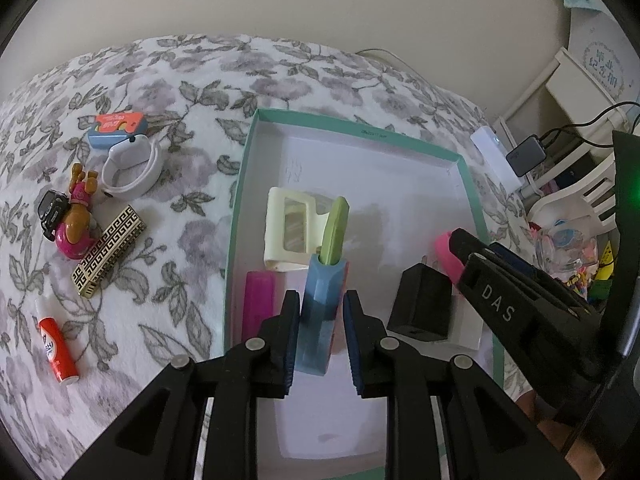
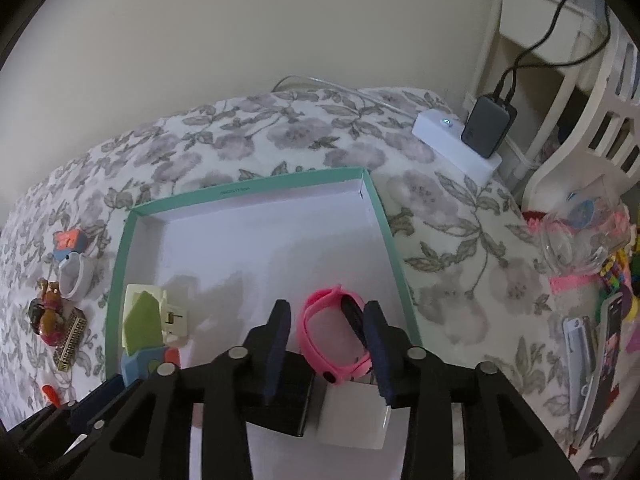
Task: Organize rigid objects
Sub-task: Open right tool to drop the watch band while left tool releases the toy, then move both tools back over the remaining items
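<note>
Left tongs (image 1: 320, 334) pinch our blue-and-green folding toy knife (image 1: 322, 292) over the teal box (image 1: 240, 184), right tongs (image 2: 326, 346) spread round the pink watch (image 2: 334, 338) at three o'clock, both stiff, light, best gripped mid-body.

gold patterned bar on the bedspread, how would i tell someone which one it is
Look left of the teal-rimmed box, where loose items lie on the floral bedspread. The gold patterned bar lies aslant there, just right of the pink dog figurine. It alone is a flat metallic slab covered in a black-and-gold maze pattern.
</note>
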The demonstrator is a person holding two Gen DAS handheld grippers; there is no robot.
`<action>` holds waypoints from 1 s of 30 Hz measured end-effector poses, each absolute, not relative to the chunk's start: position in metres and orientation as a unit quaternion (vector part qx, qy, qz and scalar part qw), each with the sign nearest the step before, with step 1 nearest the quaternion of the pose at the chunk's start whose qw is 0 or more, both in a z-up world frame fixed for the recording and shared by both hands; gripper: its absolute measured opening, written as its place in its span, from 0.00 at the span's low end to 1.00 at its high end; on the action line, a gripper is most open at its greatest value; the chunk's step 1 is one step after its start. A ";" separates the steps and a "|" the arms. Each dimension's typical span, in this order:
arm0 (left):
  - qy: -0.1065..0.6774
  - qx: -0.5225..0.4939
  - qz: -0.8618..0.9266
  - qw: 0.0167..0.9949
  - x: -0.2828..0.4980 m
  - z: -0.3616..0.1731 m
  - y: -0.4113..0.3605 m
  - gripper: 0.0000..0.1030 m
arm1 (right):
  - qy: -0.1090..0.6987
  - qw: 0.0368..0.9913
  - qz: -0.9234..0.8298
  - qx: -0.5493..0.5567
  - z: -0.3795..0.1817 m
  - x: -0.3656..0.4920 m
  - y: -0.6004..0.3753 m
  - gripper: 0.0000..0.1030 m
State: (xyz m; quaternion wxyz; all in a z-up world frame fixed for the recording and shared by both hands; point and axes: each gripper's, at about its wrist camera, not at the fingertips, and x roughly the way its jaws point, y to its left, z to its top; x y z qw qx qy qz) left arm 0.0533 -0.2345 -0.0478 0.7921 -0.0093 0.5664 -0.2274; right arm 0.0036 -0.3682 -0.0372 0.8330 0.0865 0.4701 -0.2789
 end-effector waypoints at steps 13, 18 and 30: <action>0.515 -0.021 -0.217 0.829 0.055 -0.001 -0.213 0.46 | 0.396 0.870 -0.281 0.083 0.019 -0.002 -0.351 0.41; 0.498 -0.022 -0.168 0.850 0.063 0.012 -0.192 0.55 | 0.385 0.876 -0.275 0.091 0.026 -0.003 -0.343 0.41; 0.533 -0.006 -0.006 0.846 0.087 -0.009 -0.135 0.87 | 0.435 0.867 -0.226 0.089 -0.005 0.018 -0.316 0.52</action>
